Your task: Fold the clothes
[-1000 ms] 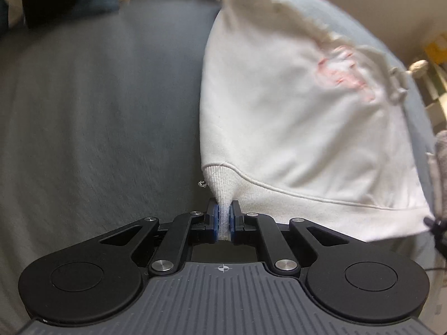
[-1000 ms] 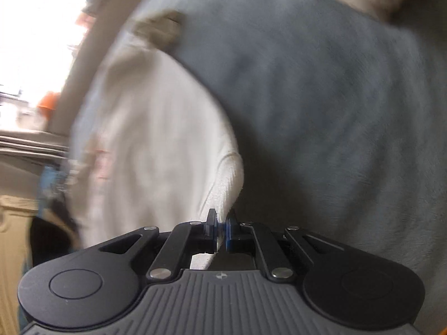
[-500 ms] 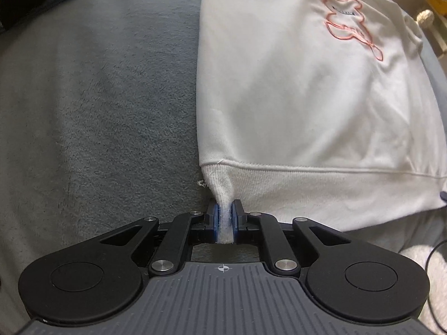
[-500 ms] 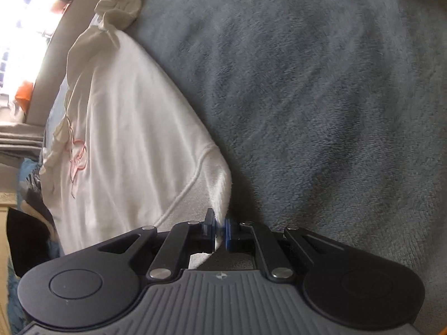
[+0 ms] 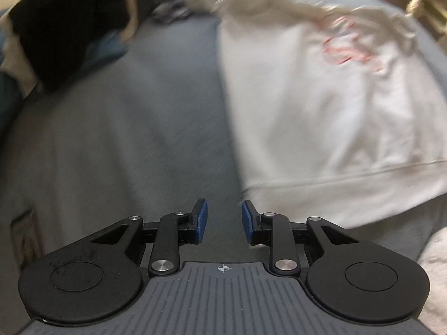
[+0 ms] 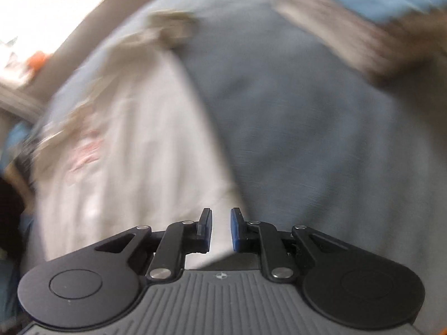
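A white sweatshirt point(image 5: 321, 117) with a red outline print lies flat on the grey bed cover point(image 5: 125, 145). Its ribbed hem runs along the near edge. In the left wrist view my left gripper point(image 5: 222, 213) hangs just left of the hem's corner, its jaws opening, with only grey cover between the blue pads. In the right wrist view the sweatshirt point(image 6: 134, 153) fills the left half. My right gripper point(image 6: 221, 226) sits over its near right corner, jaws opening, white cloth showing below the gap but not pinched. Both views are blurred.
Dark clothes point(image 5: 67, 25) are heaped at the far left of the bed. A fluffy white cloth point(image 5: 435, 273) lies at the near right edge. A beige and blue pillow or blanket point(image 6: 363, 22) lies across the far right of the cover point(image 6: 321, 139).
Both grippers have let go of the sweatshirt's hem corners and their jaws have parted. The sweatshirt now lies loose on the cover. Both views have rolled and blurred.
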Demonstrator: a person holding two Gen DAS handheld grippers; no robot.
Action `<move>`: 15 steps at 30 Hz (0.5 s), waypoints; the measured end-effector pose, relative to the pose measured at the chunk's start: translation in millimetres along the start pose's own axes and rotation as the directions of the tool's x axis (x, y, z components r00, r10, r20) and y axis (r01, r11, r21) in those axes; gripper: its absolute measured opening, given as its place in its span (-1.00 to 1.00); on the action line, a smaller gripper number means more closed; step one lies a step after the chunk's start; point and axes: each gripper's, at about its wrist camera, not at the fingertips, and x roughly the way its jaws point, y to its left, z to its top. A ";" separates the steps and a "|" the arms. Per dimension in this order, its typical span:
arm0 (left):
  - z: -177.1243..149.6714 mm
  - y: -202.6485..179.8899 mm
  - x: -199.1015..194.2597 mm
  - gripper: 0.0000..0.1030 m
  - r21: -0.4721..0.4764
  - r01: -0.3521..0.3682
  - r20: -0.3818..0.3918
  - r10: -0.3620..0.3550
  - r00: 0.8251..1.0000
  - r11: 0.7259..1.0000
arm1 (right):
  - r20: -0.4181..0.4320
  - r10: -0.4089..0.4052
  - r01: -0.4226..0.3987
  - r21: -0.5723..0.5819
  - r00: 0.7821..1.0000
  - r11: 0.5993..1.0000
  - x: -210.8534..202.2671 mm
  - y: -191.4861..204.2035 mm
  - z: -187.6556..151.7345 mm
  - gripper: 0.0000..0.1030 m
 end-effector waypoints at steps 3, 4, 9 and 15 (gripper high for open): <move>7.3 -24.9 15.0 -0.47 0.048 0.047 -0.003 -0.046 0.999 0.998 | -0.007 0.062 -0.063 -0.096 0.998 0.993 19.6 29.0 0.7 -0.71; 7.9 -33.1 22.3 -0.47 0.064 0.047 -0.023 -0.046 0.999 0.997 | -0.005 0.064 -0.064 -0.110 0.998 0.992 28.5 31.5 0.7 -0.71; -4.2 -50.4 21.4 -0.47 0.134 0.038 -0.042 -0.032 0.999 0.990 | -0.066 0.006 -0.005 0.002 0.998 1.000 35.7 9.3 -1.3 -0.71; -26.7 -74.0 12.2 -0.46 0.279 0.123 -0.028 -0.119 0.992 0.953 | -0.243 0.331 -0.227 0.374 0.912 0.899 31.3 -23.9 -32.1 -0.43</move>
